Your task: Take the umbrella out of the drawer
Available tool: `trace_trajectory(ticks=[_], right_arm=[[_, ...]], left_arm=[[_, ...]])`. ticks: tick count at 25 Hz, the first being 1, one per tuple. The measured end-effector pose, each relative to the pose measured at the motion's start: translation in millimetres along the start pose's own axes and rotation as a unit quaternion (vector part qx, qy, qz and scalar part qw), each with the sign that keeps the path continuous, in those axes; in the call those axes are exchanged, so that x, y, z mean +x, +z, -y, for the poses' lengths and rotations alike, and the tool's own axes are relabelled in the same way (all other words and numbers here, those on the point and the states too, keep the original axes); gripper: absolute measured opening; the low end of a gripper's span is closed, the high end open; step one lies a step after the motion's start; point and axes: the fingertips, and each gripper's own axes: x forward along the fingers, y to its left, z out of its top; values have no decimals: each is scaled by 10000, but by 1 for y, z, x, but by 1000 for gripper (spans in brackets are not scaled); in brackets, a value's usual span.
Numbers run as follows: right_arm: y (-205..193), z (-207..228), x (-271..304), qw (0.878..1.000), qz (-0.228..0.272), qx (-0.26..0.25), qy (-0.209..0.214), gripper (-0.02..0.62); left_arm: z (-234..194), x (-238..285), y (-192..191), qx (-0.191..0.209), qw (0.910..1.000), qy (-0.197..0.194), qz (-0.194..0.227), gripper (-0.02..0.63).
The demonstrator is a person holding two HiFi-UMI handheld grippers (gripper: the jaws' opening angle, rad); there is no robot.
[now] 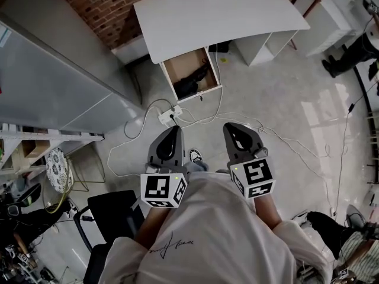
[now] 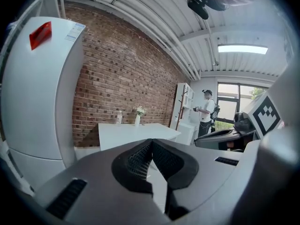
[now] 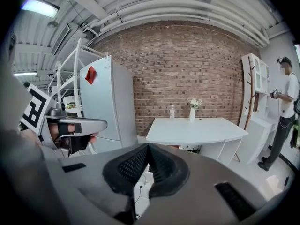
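Umbrella (image 1: 192, 83) lies in the open drawer (image 1: 208, 70) under the near edge of the white tabletop (image 1: 219, 16), a dark folded bundle set slantwise across the drawer's floor. That is the head view. In it your left gripper (image 1: 173, 129) and right gripper (image 1: 230, 126) hang side by side, well short of the drawer, with a power strip (image 1: 169, 116) and loose cables on the floor between. Both point toward the drawer with fingers together and nothing in them.

Expect the umbrella to be light, with soft, slick cloth over a stiff core. A pinch on cloth alone would likely slide or pull a fold loose. Take it across the thick middle so the fingers bear on the shaft, or by the handle. From here you cannot tell which end is the handle. Its slant leaves little room beside the drawer walls, so come in from above.

In the left gripper view the ribbed fingers (image 2: 138, 161) meet at the tips and hold nothing. Beyond them you see the tabletop and a fridge (image 2: 37, 102); the gripper's body hides the drawer.

In the right gripper view the fingers (image 3: 131, 165) are likewise pressed together and bare, and the drawer does not show clearly.
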Motion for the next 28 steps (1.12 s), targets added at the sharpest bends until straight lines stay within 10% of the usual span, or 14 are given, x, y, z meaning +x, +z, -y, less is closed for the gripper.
trace_trajectory(ticks=[18, 28], right_arm=[[29, 30, 61, 9997, -61, 67, 206, 15], [56, 66, 122, 9948, -56, -213, 995, 15]], left_arm=[[-42, 42, 6, -130, 9982, 543, -235, 17], [-40, 103, 26, 110, 9948, 983, -243, 17]])
